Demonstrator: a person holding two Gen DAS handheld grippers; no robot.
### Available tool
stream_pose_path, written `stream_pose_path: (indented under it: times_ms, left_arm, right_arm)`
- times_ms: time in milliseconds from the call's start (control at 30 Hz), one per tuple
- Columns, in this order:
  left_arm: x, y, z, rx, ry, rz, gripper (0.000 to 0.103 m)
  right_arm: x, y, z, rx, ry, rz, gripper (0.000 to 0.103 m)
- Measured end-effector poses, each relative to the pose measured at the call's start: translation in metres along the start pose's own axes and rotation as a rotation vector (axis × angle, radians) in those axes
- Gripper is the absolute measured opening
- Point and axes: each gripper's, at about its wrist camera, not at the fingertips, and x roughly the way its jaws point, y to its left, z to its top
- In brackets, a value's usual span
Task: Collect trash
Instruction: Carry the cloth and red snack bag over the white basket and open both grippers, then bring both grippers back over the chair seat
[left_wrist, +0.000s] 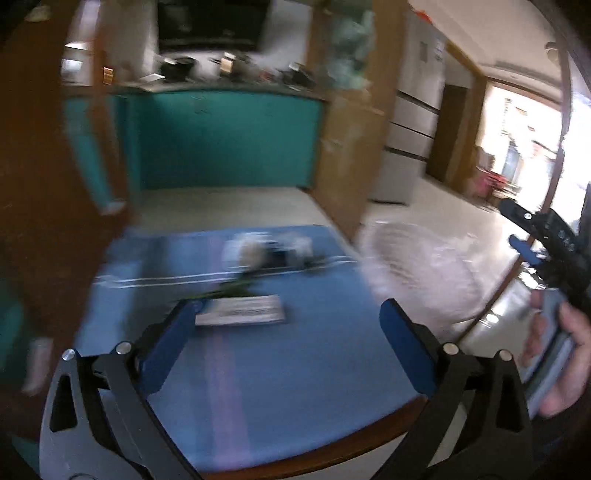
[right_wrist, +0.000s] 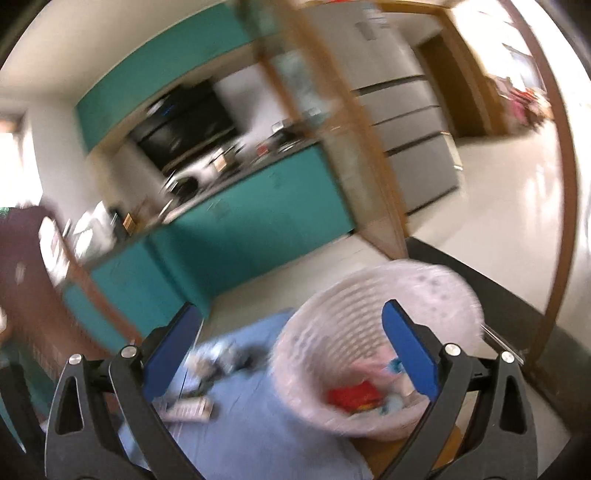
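Both views are motion-blurred. A blue-covered table (left_wrist: 258, 369) holds a flat white packet (left_wrist: 242, 314), a dark green stem (left_wrist: 229, 286) and a blurred pile of white and dark trash (left_wrist: 269, 249). A white slatted basket (right_wrist: 369, 314) lined with a clear bag stands at the table's right end, with red (right_wrist: 354, 395) and blue scraps inside. My left gripper (left_wrist: 291, 314) is open and empty, above the table near the packet. My right gripper (right_wrist: 295, 317) is open and empty, over the basket's near rim. The right gripper also shows in the left wrist view (left_wrist: 535, 236).
Teal kitchen cabinets (left_wrist: 229, 140) with a cluttered counter stand behind the table. A wooden post (left_wrist: 343, 147) rises at the table's far right corner. A grey fridge (right_wrist: 413, 129) stands to the right. Pale tiled floor (right_wrist: 498, 192) lies beyond.
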Motion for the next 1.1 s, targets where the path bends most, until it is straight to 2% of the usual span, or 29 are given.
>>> stream_pose_path:
  times_ms: [133,333,667,1100]
  left_arm:
    - [-0.006,0.034,-0.013,-0.087,0.029,0.015,0.1]
    - [-0.004,0.038,-0.016,-0.057,0.057,0.007,0.1]
    - [-0.015,0.028,-0.025,-0.032,0.058,-0.03,0.1]
    - [-0.009,0.024,-0.026,-0.03,0.072,-0.028,0.1]
  right_arm:
    - [0.001,0.05,-0.025,-0.154,0.079,0.07,0.097]
    - [-0.007,0.088,-0.05,-0.264,0.11,0.109,0.097]
    - [-0.001,0.082,-0.054,-0.255,0.121,0.087,0.097]
    - [-0.001,0.081,-0.056,-0.261,0.13,0.088,0.097]
